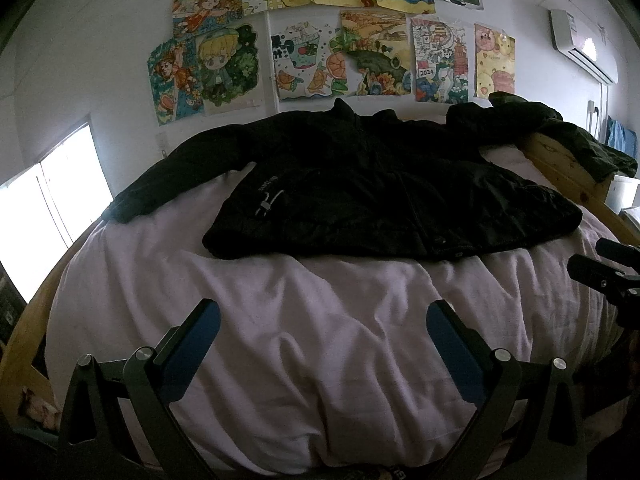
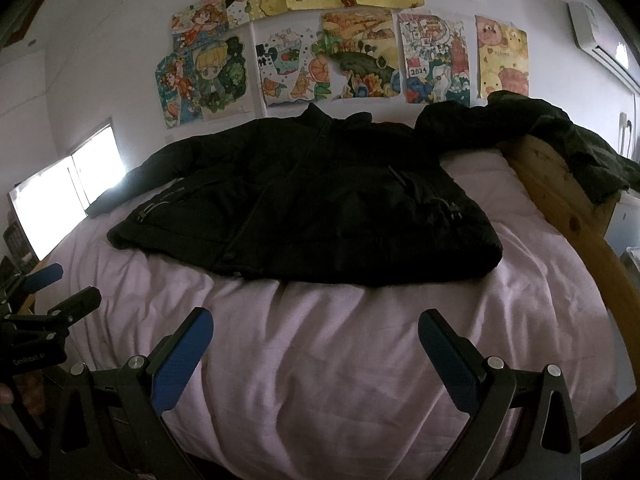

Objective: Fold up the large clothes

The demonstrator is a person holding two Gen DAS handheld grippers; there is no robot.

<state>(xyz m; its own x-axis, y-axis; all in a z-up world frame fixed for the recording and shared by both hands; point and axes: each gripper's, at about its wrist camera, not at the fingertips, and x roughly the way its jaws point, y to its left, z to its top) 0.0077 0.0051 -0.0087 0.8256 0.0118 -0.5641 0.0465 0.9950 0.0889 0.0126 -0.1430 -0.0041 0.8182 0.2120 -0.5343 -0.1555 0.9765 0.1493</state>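
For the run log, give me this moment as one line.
stage: pre-grasp | black jacket: spread flat on pink sheet, unfolded | left gripper: open, empty | right gripper: open, empty

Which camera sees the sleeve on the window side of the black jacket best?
The left wrist view: the black jacket shows that whole sleeve, stretched to its cuff. The right wrist view shows the sleeve too, but darker against the bright window.

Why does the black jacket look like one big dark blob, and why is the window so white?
In the left wrist view, the window is blown out to plain white, so the black jacket goes very dark and loses most of its folds. In the right wrist view, the same glare comes from the window, and the fisheye lens bends the bed into a curve.
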